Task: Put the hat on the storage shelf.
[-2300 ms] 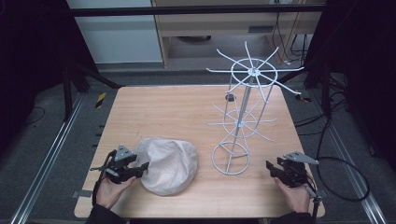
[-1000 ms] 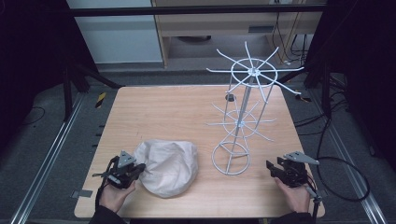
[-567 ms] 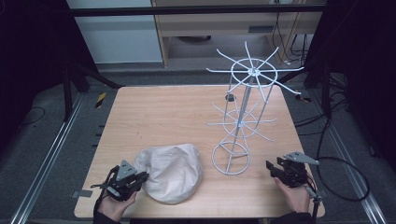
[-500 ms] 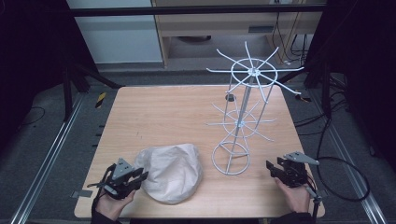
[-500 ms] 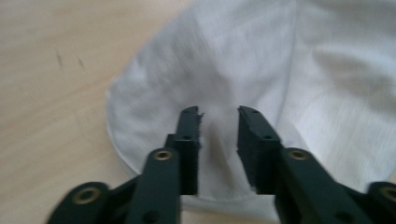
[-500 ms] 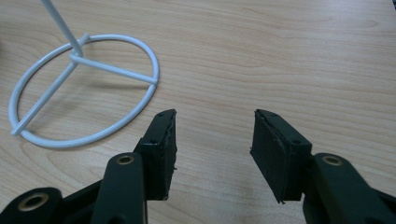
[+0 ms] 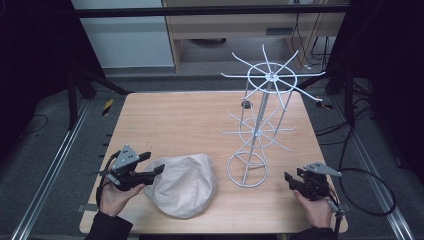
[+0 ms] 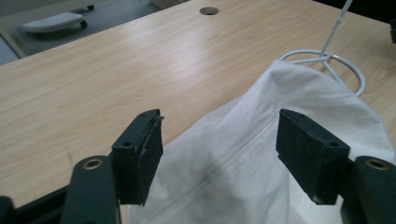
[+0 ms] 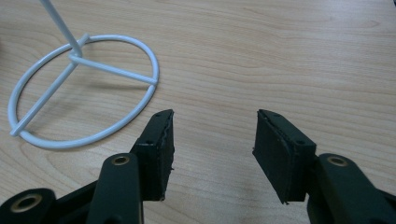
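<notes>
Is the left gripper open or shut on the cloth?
Open: the left gripper has just been opening; its pads stand apart from the cloth between them.

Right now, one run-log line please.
left hand-held gripper: just opened, pads off white cloth | right hand-held gripper: open, empty | wire rack: upright

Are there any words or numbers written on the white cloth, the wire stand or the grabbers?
None: no word, number or label can be read.
The white cloth is plain.
The white wire stand is bare.
The left gripper and right gripper carry no markings.
</notes>
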A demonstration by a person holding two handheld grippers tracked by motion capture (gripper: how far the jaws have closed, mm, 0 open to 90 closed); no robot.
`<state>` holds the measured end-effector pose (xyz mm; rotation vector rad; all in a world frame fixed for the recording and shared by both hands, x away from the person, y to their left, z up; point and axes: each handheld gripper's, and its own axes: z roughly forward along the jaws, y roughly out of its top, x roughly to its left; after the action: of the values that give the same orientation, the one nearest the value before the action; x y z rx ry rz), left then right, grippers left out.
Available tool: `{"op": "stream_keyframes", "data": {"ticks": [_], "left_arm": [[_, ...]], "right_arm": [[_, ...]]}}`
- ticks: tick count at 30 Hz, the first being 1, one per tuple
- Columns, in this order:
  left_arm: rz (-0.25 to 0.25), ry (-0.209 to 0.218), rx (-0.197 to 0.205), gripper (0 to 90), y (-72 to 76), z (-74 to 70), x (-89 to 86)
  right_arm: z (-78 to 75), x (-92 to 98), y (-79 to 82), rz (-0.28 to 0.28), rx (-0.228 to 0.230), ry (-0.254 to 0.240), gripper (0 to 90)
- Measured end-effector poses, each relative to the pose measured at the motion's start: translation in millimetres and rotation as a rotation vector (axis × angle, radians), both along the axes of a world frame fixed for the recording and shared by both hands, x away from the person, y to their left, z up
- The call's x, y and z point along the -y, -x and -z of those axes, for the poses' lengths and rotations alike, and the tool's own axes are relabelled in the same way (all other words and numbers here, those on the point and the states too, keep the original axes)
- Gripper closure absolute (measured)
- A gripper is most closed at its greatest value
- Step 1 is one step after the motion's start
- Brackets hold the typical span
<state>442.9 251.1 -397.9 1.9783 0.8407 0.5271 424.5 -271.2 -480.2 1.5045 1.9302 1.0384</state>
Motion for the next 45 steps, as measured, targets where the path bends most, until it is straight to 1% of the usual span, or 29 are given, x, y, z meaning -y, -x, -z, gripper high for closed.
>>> {"op": "stream_keyframes", "data": {"ticks": [2,3,4,5,6,8,11,13,14,15,16,17,19,22,23,24,26,27,29,30,31,32,35,37,39,40,42,44,45], "left_arm": [[0.014,-0.006,-0.001,28.5,-4.3,-3.2,5.4],[0.036,-0.024,-0.005,27.5,-7.8,-6.4,10.4],[0.036,-0.024,-0.005,26.6,-7.8,-6.4,10.4],[0.056,-0.037,-0.011,26.0,-10.9,-8.6,14.9],[0.056,-0.037,-0.011,25.1,-10.9,-8.6,14.9],[0.074,-0.05,-0.022,24.5,-14.4,-9.5,19.4],[0.099,-0.08,-0.04,22.8,-20.3,-9.1,26.2],[0.114,-0.099,-0.052,20.7,-24.8,-7.6,30.6],[0.116,-0.1,-0.058,20.7,-26.7,-6.3,33.3],[0.126,-0.113,-0.066,19.1,-30.6,-3.9,37.8],[0.126,-0.113,-0.066,19.1,-30.6,-3.9,37.8],[0.139,-0.126,-0.075,19.1,-34.3,-0.8,41.8],[0.143,-0.135,-0.08,19.2,-36.1,0.9,43.8],[0.16,-0.161,-0.096,21.8,-40.5,6.5,49.4],[0.167,-0.174,-0.101,21.8,-41.8,8.3,50.9],[0.172,-0.197,-0.104,22.9,-43.9,11.7,54.2],[0.175,-0.203,-0.108,24.0,-44.7,13.3,55.7],[0.181,-0.219,-0.115,26.3,-46.2,15.4,58.0],[0.192,-0.227,-0.116,29.9,-47.4,17.0,59.9],[0.192,-0.227,-0.116,31.9,-47.4,17.0,59.9],[0.198,-0.225,-0.118,31.9,-48.3,18.0,60.7],[0.205,-0.226,-0.12,36.4,-49.3,18.9,61.3],[0.222,-0.234,-0.135,41.4,-51.5,21.2,63.4],[0.232,-0.243,-0.15,43.1,-52.6,22.6,64.4],[0.24,-0.252,-0.162,49.3,-53.0,23.5,64.7],[0.242,-0.257,-0.167,49.3,-53.1,23.9,64.6],[0.249,-0.271,-0.188,57.5,-53.1,25.9,64.6],[0.247,-0.275,-0.186,66.3,-52.4,27.4,64.7],[0.247,-0.281,-0.201,70.9,-52.4,30.9,64.2]], "right_arm": [[0.0,0.8,-0.3,-0.001,0.006,0.006,47.5],[-0.4,0.7,0.0,0.0,0.003,-0.001,47.5],[-0.4,0.7,0.0,0.0,0.003,-0.001,47.5],[0.2,1.3,-0.5,-0.003,0.006,0.003,47.2],[0.2,1.3,-0.5,-0.003,0.006,0.003,47.2],[0.6,0.7,-0.4,-0.005,-0.003,-0.004,47.0],[0.9,0.2,-0.9,-0.006,-0.002,0.001,46.8],[0.8,0.4,-1.1,-0.011,-0.003,-0.001,46.7],[0.8,0.4,-1.1,-0.011,-0.003,-0.001,46.7],[1.1,0.5,-1.2,-0.011,-0.005,-0.002,46.7],[1.1,0.5,-1.2,-0.011,-0.005,-0.002,46.7],[1.0,0.8,-1.2,-0.011,-0.004,-0.002,46.7],[1.1,0.7,-1.3,-0.012,-0.005,-0.003,46.7],[1.5,0.4,-1.7,-0.018,-0.005,-0.001,46.8],[1.5,0.4,-1.7,-0.018,-0.005,-0.001,46.8],[1.5,0.1,-1.8,-0.019,-0.007,-0.001,46.8],[1.5,0.0,-1.9,-0.02,-0.007,-0.001,46.8],[1.8,-0.3,-2.1,-0.022,-0.01,-0.002,46.9],[2.4,-0.2,-2.6,-0.023,-0.008,0.005,47.0],[2.4,-0.2,-2.6,-0.023,-0.008,0.005,47.0],[2.4,-0.4,-2.7,-0.023,-0.01,0.004,47.0],[2.4,-0.6,-2.9,-0.025,-0.016,-0.001,47.0],[2.7,-1.2,-3.0,-0.025,-0.02,-0.005,47.1],[2.7,-1.2,-3.1,-0.026,-0.021,-0.003,47.1],[3.2,-1.1,-3.9,-0.028,-0.02,0.002,47.1],[3.2,-1.1,-3.9,-0.028,-0.02,0.002,47.1],[3.1,-1.4,-4.0,-0.031,-0.024,-0.002,47.1],[3.0,-1.6,-4.2,-0.031,-0.027,-0.001,47.1],[3.0,-1.8,-4.3,-0.032,-0.027,-0.003,47.0]]}}
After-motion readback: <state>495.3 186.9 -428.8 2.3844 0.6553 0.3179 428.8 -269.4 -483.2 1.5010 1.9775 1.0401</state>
